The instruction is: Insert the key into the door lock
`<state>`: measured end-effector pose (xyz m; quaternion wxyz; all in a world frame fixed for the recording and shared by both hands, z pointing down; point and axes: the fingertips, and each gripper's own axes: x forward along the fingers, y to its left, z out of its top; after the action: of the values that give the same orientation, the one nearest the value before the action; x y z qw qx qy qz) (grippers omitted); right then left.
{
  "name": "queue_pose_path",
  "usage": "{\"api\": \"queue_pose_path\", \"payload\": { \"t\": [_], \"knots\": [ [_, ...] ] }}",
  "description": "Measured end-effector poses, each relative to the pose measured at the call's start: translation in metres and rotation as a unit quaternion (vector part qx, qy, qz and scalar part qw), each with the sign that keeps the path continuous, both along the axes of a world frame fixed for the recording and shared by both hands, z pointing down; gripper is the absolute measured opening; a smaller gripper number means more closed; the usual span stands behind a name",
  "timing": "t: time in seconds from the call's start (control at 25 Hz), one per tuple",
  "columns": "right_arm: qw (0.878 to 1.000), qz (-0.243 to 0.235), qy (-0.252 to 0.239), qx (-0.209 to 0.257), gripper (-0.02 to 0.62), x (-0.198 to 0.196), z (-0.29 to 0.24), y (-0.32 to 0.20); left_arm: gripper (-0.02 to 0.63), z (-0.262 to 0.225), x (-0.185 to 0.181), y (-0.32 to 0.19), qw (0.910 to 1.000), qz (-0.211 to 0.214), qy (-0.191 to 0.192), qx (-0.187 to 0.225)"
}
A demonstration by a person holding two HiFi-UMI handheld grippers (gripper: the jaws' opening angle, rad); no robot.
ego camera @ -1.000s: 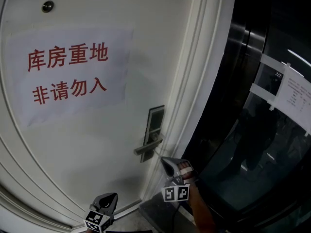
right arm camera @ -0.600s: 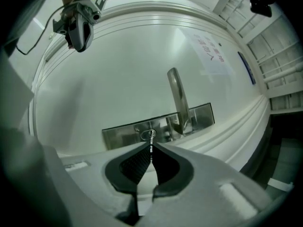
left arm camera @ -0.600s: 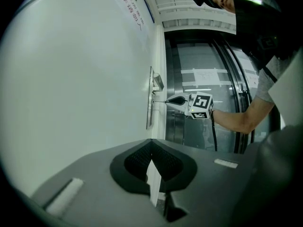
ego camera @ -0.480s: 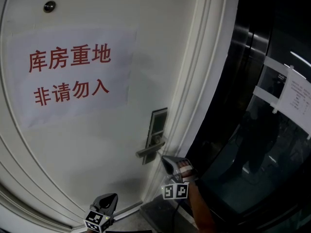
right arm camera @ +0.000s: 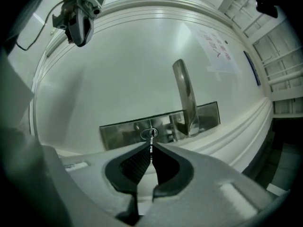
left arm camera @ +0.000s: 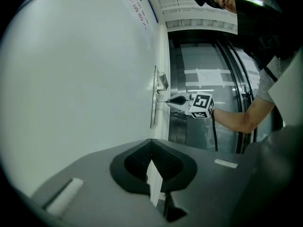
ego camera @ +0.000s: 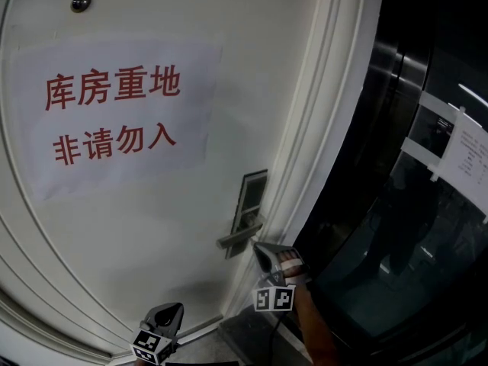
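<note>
Door lock [right arm camera: 147,134]; key [right arm camera: 151,144] between right jaws

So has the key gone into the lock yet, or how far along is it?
Done: the right gripper is shut on the key. In hand: the key's tip is at the keyhole, below the handle. Left: pushing it fully in; how deep it sits now isn't clear.
</note>
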<state>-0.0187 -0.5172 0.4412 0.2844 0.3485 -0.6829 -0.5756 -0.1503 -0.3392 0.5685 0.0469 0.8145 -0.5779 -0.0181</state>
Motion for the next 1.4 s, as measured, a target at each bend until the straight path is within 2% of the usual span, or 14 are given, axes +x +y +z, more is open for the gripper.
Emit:
{"api": "queue_pose_path", "payload": {
  "t": [0.44,0.84,1.4],
  "knots": [
    [1.000,0.014,0.014,0.007,0.011,-0.0015,0.0010,0.0019,0.002,0.0007,0.0002,-0.0014,1.0000,0.004,0.003,0.000],
    [0.997,0.043,0.055,0.021,0.011,-0.0029,0.0000,0.0020,0.002,0.0025,-0.0028,0.0033,1.0000,-0.002,0.007,0.000],
    [0.991,0.058,0.107,0.048,0.011,-0.0087,-0.0019,0.0024,0.002,0.0036,-0.0008,0.0033,0.9999,-0.004,0.014,0.002]
  ]
}}
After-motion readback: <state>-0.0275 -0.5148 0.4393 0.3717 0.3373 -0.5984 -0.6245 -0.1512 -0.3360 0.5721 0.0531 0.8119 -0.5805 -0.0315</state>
